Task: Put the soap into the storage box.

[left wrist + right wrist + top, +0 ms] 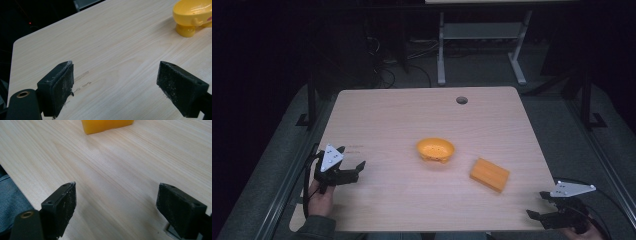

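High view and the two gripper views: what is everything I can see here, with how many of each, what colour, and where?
Table: one, light wood, centre of the high view.
Hole: one, dark, round, near the table's far edge.
Bowl: one, yellow-orange, on little feet, mid-table.
Block: one, orange, flat, right of the bowl and nearer the person.
Desk frame: one, pale grey, on the floor beyond the table.
Left hand-held gripper: one, black, jaws apart, over the table's near left.
Right hand-held gripper: one, black, jaws apart, at the near right corner.
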Demonstrator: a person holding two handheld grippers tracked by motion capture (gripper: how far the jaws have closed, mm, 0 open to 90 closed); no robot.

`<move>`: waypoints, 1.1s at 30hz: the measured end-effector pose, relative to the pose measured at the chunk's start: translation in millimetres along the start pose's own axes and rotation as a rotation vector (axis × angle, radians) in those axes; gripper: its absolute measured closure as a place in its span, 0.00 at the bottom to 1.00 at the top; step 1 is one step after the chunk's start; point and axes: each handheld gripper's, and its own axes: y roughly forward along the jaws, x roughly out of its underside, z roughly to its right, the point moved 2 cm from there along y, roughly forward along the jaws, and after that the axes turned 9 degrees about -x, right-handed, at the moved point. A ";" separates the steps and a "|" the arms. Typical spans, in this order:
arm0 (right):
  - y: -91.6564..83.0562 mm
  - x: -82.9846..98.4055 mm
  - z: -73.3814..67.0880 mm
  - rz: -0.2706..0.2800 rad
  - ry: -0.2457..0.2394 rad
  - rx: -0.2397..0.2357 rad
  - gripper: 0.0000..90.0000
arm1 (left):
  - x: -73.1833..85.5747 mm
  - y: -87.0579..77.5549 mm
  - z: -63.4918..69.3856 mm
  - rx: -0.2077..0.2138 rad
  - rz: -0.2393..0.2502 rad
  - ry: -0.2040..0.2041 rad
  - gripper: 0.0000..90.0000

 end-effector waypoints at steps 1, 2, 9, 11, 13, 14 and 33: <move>0.0 0.0 0.0 0.000 0.000 0.000 0.17 | 0.0 0.0 0.0 0.000 0.000 0.000 0.15; -0.1 -3.1 -1.4 -0.013 -0.007 0.004 0.17 | -0.1 0.1 0.5 0.001 -0.003 0.002 0.15; 2.8 -21.8 -5.1 -0.062 -0.045 0.000 0.17 | -0.3 0.2 1.8 0.003 -0.002 0.009 0.15; 3.1 -23.9 -4.8 -0.065 -0.051 -0.001 0.17 | -0.1 0.5 1.5 0.004 -0.001 0.008 0.15; 3.7 -30.0 -3.6 -0.075 -0.057 -0.007 0.17 | -0.2 0.8 1.4 0.005 -0.002 0.010 0.15; 3.8 -35.7 -2.7 -0.088 -0.059 -0.009 0.17 | -0.3 0.8 1.5 0.005 0.000 0.006 0.15; 15.2 -90.5 -4.2 -0.163 -0.139 -0.038 0.17 | -0.8 -0.1 -0.4 0.003 0.003 0.008 0.15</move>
